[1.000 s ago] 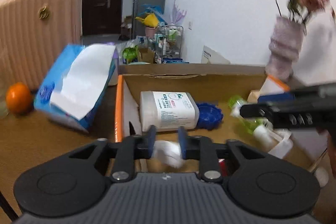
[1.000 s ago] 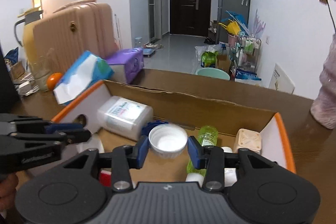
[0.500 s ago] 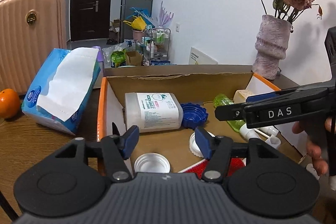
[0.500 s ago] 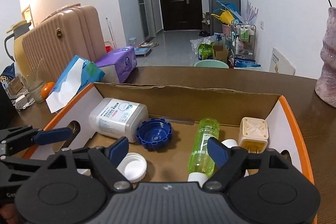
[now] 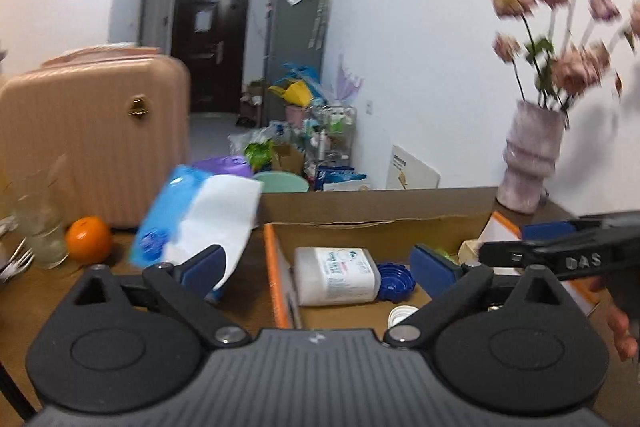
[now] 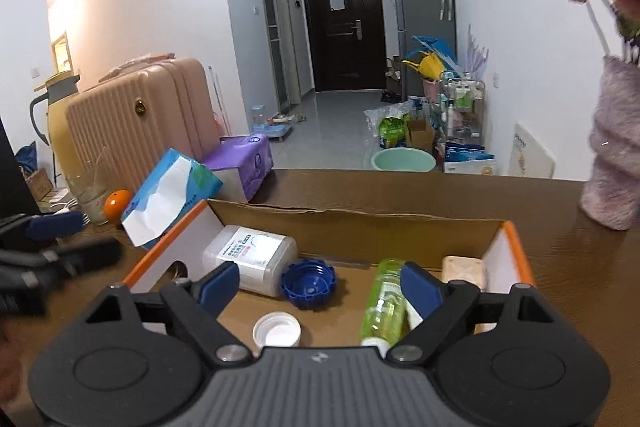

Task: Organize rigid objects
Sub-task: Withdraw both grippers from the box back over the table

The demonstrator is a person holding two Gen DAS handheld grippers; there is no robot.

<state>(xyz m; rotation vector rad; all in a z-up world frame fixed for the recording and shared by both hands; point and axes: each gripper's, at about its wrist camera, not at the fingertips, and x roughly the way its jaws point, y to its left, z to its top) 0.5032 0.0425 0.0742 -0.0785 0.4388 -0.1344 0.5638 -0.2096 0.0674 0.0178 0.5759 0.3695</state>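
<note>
in the left wrist view, the left gripper (image 5: pixel 320 267) is hanging above the near left corner of the cardboard box (image 5: pixel 276 279), its jaws opening wide with nothing pressed between them; the orange box wall and a white jar (image 5: pixel 334 275) lying on its side are merely showing through the gap. beside the jar a blue lid (image 5: pixel 394 277) is resting on the box floor, and a white cap (image 5: pixel 400 315) is lying nearer the camera. the right gripper (image 5: pixel 556 251) is reaching in from the right edge, a hand (image 5: pixel 620 327) showing beneath it. a blue tissue pack (image 5: pixel 188 223) and an orange (image 5: pixel 88 239) are sitting on the table outside the box, to its left.

in the right wrist view, the right gripper (image 6: pixel 320 283) is also opening and gripping nothing. below it the jar (image 6: pixel 250 255), the blue lid (image 6: pixel 308 283), an upturned white cap (image 6: pixel 277 333), a green bottle (image 6: pixel 384 303) and a beige block (image 6: pixel 464 269) are all lying inside the box (image 6: pixel 516 247). the left gripper (image 6: pixel 48 247) is blurring at the left edge.

the step in hand looks like the release that follows a drop into the box, both tools being empty. the next move probably calls for finding another loose rigid item; none is plainly showing outside the box apart from the tissue packs and the orange, so whichever hand goes will need to be looking wider first.
</note>
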